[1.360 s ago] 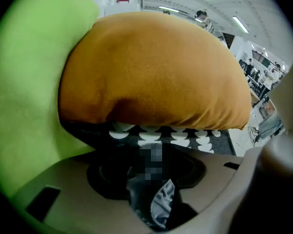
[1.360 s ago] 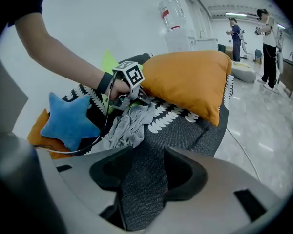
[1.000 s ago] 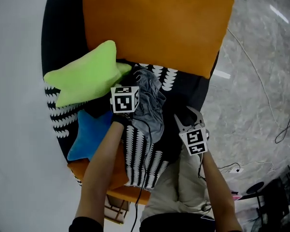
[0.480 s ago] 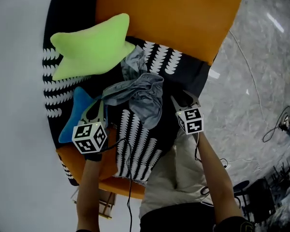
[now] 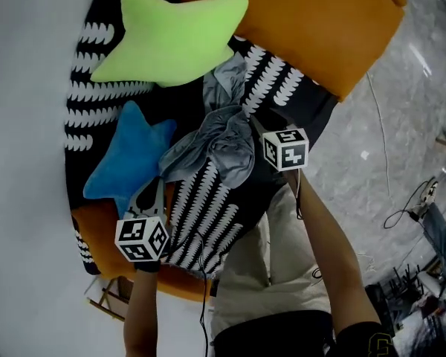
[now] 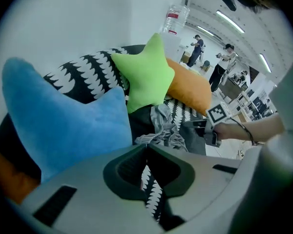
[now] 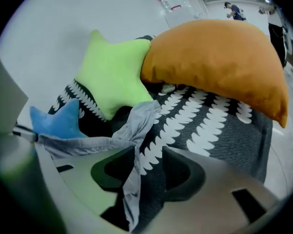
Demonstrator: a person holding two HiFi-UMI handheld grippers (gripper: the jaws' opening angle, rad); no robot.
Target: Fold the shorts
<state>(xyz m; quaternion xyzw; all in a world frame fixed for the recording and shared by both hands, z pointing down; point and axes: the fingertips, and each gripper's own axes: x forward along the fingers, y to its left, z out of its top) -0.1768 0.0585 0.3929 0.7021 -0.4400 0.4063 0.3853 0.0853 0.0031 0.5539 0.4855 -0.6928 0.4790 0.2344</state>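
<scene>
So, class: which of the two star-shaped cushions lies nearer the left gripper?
The blue star cushion: it lies just beyond the left gripper, while the green one sits farther off, beside the orange cushion.

L gripper (image 5: 156,186) sits just off the shorts' (image 5: 224,146) near-left corner, jaws shut, prob. nipping that corner, tho the pinch itself is hard to see. R gripper (image 7: 149,152) is at the shorts' right edge, jaws apart w/ a fold hanging between. L forearm (image 5: 140,303) and R forearm (image 5: 328,253) reach fwd, angled down.
</scene>
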